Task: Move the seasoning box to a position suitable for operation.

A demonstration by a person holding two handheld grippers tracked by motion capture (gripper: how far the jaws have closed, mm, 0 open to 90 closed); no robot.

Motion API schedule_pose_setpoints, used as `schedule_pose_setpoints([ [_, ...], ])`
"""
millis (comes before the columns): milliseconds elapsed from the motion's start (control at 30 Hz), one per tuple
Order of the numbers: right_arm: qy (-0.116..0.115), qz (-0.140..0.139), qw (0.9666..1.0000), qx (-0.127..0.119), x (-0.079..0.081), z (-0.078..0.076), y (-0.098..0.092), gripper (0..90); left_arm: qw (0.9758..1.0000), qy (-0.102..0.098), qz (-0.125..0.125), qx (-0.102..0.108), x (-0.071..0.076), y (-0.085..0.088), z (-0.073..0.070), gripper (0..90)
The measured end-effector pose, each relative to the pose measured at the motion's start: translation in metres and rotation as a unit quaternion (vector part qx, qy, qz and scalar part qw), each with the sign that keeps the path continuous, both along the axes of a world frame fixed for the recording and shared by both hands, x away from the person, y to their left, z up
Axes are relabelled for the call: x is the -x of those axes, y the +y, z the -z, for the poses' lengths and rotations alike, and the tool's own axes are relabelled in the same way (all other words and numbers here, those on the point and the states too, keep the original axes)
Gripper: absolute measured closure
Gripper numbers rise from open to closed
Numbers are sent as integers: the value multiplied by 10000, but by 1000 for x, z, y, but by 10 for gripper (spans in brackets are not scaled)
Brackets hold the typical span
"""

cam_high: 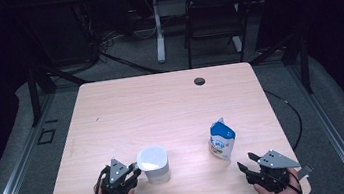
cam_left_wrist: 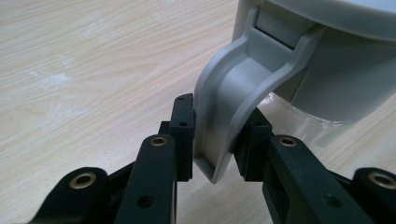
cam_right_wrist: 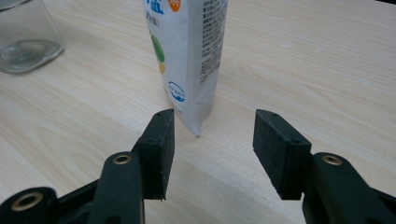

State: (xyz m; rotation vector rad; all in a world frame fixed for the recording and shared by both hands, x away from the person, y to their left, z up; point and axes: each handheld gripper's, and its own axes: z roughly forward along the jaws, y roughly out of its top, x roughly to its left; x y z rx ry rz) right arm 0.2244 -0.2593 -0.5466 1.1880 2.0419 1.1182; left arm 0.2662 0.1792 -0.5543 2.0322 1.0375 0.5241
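A pale grey jug (cam_high: 153,164) with a clear glass base stands near the table's front edge, left of centre. In the left gripper view its curved grey handle (cam_left_wrist: 233,88) runs down between the jaws, and both pads press on it. My left gripper (cam_high: 132,172) is shut on that handle from the jug's left side. A blue and white drink carton (cam_high: 222,141) stands upright to the right. My right gripper (cam_high: 246,161) sits just in front of it and to its right, open. In the right gripper view the carton (cam_right_wrist: 189,51) rises just beyond the gap between the jaws, untouched.
The light wooden table (cam_high: 112,115) has a round cable hole (cam_high: 199,80) near its far edge. A dark chair (cam_high: 215,15) and a white desk leg (cam_high: 158,28) stand behind it. The jug's glass base (cam_right_wrist: 25,42) shows at the upper left of the right gripper view.
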Motion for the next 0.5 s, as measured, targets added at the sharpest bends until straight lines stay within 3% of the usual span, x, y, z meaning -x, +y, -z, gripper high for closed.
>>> schedule_pose_setpoints([
  [500, 33, -158, 9998, 94, 0, 0, 7, 487, 9997, -1, 264, -5, 8, -14, 0, 721],
])
